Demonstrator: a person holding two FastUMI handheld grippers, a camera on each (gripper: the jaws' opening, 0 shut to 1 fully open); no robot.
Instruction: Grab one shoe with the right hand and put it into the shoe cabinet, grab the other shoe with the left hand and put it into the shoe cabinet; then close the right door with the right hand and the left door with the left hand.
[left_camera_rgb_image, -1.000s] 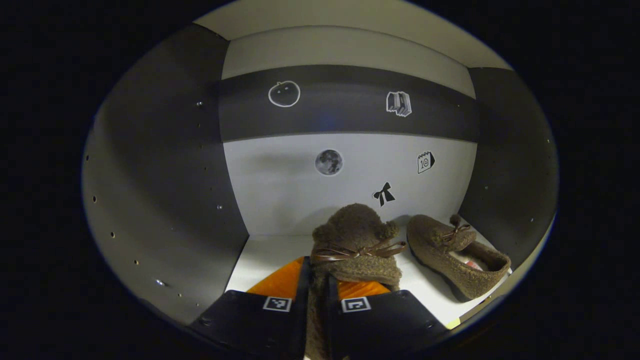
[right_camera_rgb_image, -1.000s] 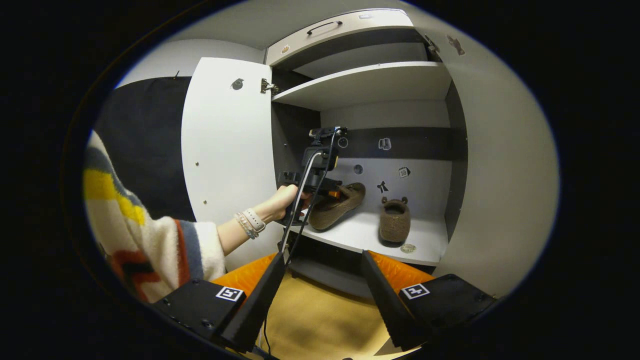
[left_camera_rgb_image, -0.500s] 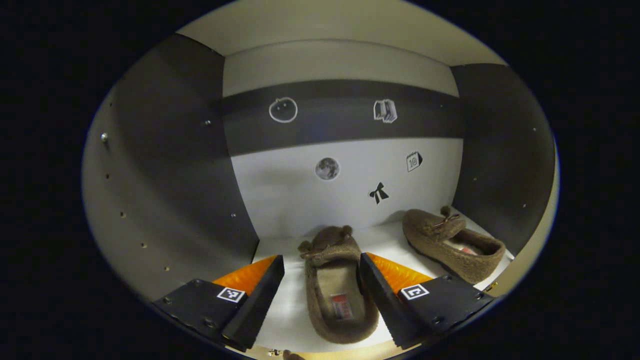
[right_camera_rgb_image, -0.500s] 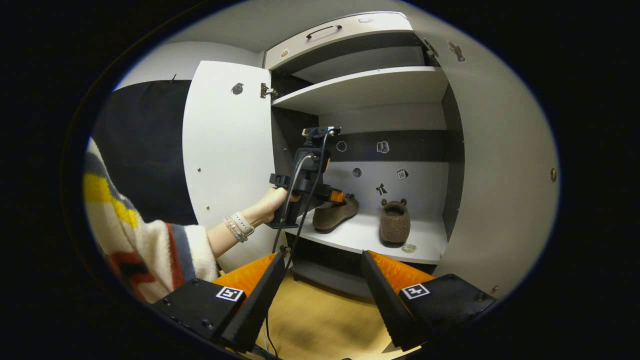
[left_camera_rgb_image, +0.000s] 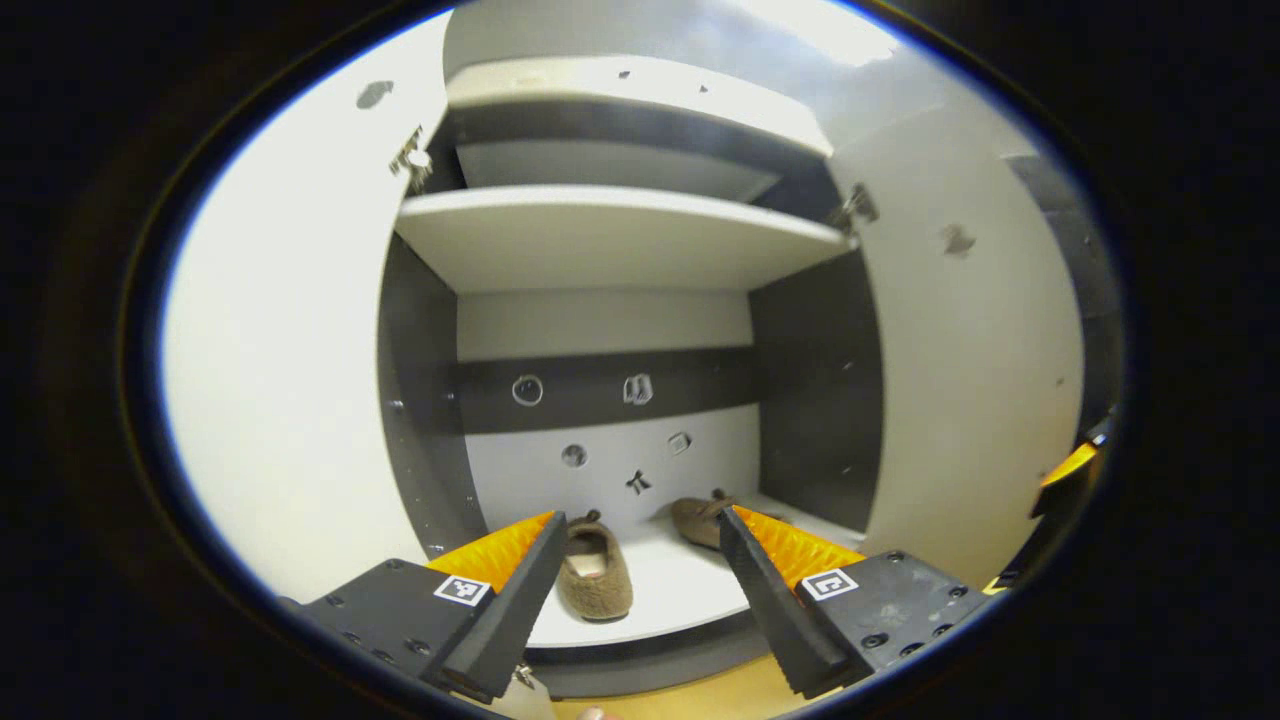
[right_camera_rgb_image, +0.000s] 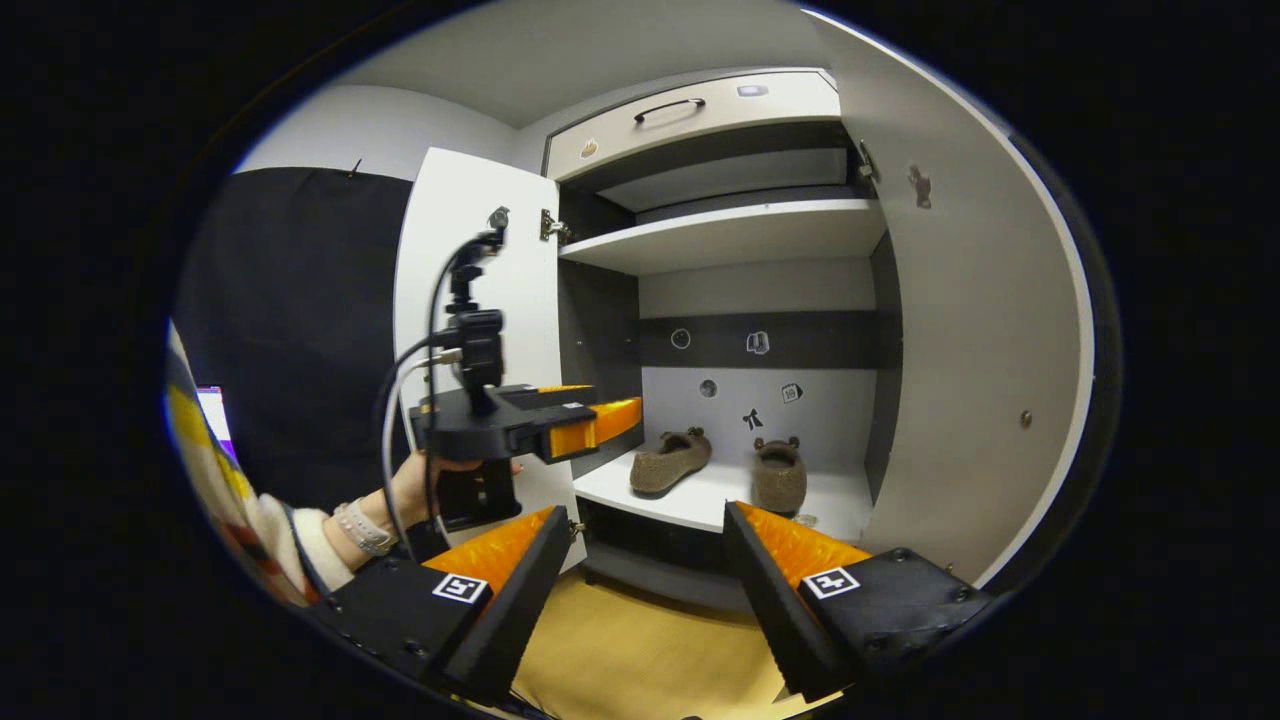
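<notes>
Right gripper (right_camera_rgb_image: 640, 590) at the bottom of the right gripper view, fingers spread wide with nothing between them, pointed at the open shoe cabinet (right_camera_rgb_image: 720, 235) over a tan floor (right_camera_rgb_image: 620, 650); off to its left a hand (right_camera_rgb_image: 415, 485) in a striped sleeve (right_camera_rgb_image: 290, 530) holds the left gripper (right_camera_rgb_image: 605, 420) out in front of the cabinet, just shy of the lower shelf (right_camera_rgb_image: 690, 495), and its side-on angle here hides the gap between its fingers.

In the left gripper view that gripper's (left_camera_rgb_image: 640, 590) own fingers stand well apart and empty (the frame is a little blurred, but the spread is plain enough); between them the lower shelf (left_camera_rgb_image: 660, 590) carries both shoes.

Left shoe (left_camera_rgb_image: 595, 580) sits toward the front left of the shelf, heel opening toward the camera; the other shoe (left_camera_rgb_image: 700, 520) lies farther back and to the right, partly behind the right-hand finger. From the right gripper view the pair read as left shoe (right_camera_rgb_image: 670, 460) lying at an angle and right shoe (right_camera_rgb_image: 780, 475) heel-on, side by side and apart.

Both doors stand swung out: left door (right_camera_rgb_image: 470, 300) pale and wide behind the held gripper, right door (right_camera_rgb_image: 970, 330) along the right edge; in the left gripper view they flank the opening, left door (left_camera_rgb_image: 290, 380), right door (left_camera_rgb_image: 970, 370).

Deeper in, the upper shelf (right_camera_rgb_image: 730, 230) is bare, small stickers (right_camera_rgb_image: 755, 345) dot the back panel, and a drawer front with a dark handle (right_camera_rgb_image: 668, 105) tops it all.
</notes>
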